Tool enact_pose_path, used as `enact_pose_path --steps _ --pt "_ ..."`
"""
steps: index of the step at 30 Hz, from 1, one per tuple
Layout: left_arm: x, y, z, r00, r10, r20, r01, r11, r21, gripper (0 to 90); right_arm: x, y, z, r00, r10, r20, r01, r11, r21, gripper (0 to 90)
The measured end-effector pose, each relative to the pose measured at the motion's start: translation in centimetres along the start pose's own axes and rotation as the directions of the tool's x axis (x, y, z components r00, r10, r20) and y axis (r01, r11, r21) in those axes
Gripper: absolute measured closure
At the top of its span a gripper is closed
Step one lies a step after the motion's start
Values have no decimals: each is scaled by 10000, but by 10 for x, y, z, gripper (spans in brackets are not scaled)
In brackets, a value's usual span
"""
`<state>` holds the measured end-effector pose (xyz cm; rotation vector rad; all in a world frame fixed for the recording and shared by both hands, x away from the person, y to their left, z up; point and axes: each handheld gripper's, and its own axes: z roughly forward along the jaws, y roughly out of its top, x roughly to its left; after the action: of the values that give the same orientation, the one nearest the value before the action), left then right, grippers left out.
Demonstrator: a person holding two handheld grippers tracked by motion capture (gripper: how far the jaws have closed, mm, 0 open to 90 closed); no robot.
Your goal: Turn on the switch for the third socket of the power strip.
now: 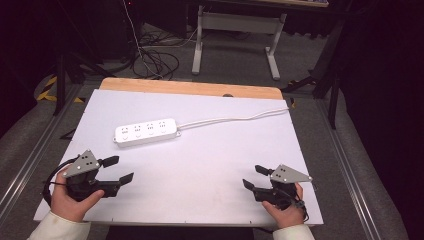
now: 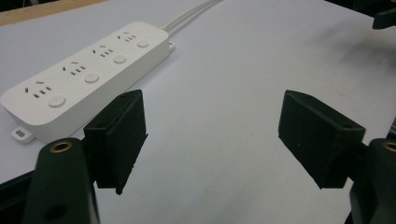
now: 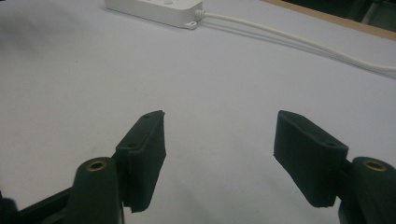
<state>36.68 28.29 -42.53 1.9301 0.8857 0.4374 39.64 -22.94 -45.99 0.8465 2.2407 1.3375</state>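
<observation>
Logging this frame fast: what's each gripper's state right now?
Left gripper: open, holding nothing, near the power strip.
Right gripper: open, holding nothing.

One white power strip (image 1: pixel 146 132) lies on the table (image 1: pixel 210 165), and it carries four socket groups in a row, each with one round button beside it, so four buttons in all. One white cable (image 1: pixel 235 118) leaves its end. Two grippers are above the table: the left gripper (image 1: pixel 118 170) and the right gripper (image 1: pixel 254 176), each with two black jaws. Two hands hold them.
</observation>
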Motion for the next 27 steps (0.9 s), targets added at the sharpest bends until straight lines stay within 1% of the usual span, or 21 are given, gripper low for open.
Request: enact_pose_path --steps 6,9,12,14,15,16,18,21,22,27 --pt "3 8 0 10000 30 -27 -30 10000 31 237 0 0 0 10000 35 -11 -35 10000 -34 342" --pt "5 13 -1 10000 28 63 -28 10000 30 238 0 0 0 10000 33 -26 -33 10000 -40 342" --pt "7 17 -1 9999 134 61 -134 9999 93 238 0 0 0 10000 36 -39 -36 10000 -43 341" --pt "7 19 -1 9999 68 79 -69 9999 79 238 0 0 0 10000 39 -44 -39 10000 -45 341" --pt "8 20 -1 9998 196 39 -196 9998 107 238 0 0 0 10000 38 -28 -38 10000 -52 341" --pt "8 21 -1 9998 187 32 -187 9998 111 238 0 0 -1 10000 66 -4 -66 10000 -53 341" --pt "10 24 0 9995 313 -18 -313 9993 185 238 -1 0 -1 10000 96 21 -96 9999 -95 337" --pt "12 26 0 9997 252 -40 -251 9994 235 238 -1 -1 -2 9999 149 11 -149 9998 -139 337" --pt "15 29 0 9995 290 -160 -286 9993 223 238 -1 -1 -2 9999 134 2 -134 9998 -148 337" --pt "17 32 1 9996 278 -81 -276 9992 287 239 -1 -1 -2 9999 114 -16 -114 9998 -130 337"
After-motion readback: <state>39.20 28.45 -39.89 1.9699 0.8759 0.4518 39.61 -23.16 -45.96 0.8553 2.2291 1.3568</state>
